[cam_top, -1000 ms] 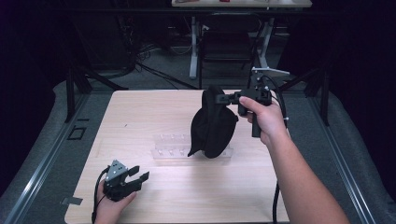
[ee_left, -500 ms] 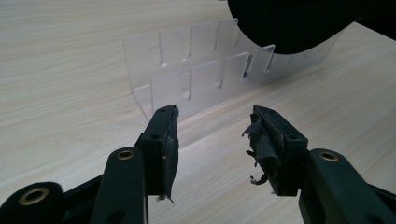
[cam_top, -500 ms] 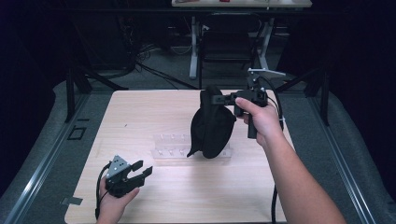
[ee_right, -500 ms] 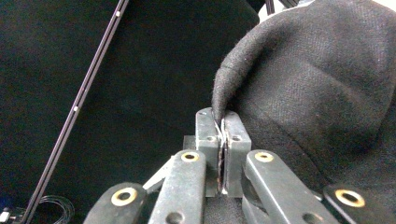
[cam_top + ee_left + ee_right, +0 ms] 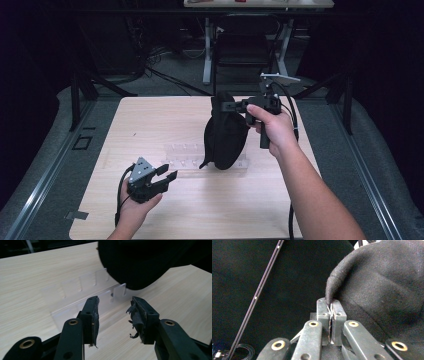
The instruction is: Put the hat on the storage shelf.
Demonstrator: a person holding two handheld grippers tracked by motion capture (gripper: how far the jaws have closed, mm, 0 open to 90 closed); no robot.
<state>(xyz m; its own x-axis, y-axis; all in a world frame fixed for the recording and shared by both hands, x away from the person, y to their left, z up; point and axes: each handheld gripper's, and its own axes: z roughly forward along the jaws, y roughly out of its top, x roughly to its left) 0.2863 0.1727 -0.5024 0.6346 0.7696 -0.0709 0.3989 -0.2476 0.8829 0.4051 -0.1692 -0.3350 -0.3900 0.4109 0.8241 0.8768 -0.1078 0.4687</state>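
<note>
— Black woven fabric pouch [image 5: 226, 135]: where do we find it?

— We see it hanging above the middle of the pale wooden tabletop [image 5: 150, 120], its rounded bottom at or just above a clear plastic rack with small dividers [image 5: 182, 155]; we cannot tell whether they touch.

— What holds it up?

— The right hand-held gripper [image 5: 227, 106], gripped in the person's right hand [image 5: 272, 127]. In the right gripper view its jaws are pressed together on a fold of the pouch's upper edge [image 5: 329, 298].

— And the left hand-held gripper [image 5: 167, 172]?

— We find it low near the tabletop's front left, in the left hand [image 5: 137, 200]. Its jaws stand apart with nothing between them, worn pads [image 5: 136, 315] fraying, pointing toward the rack and pouch.
</note>
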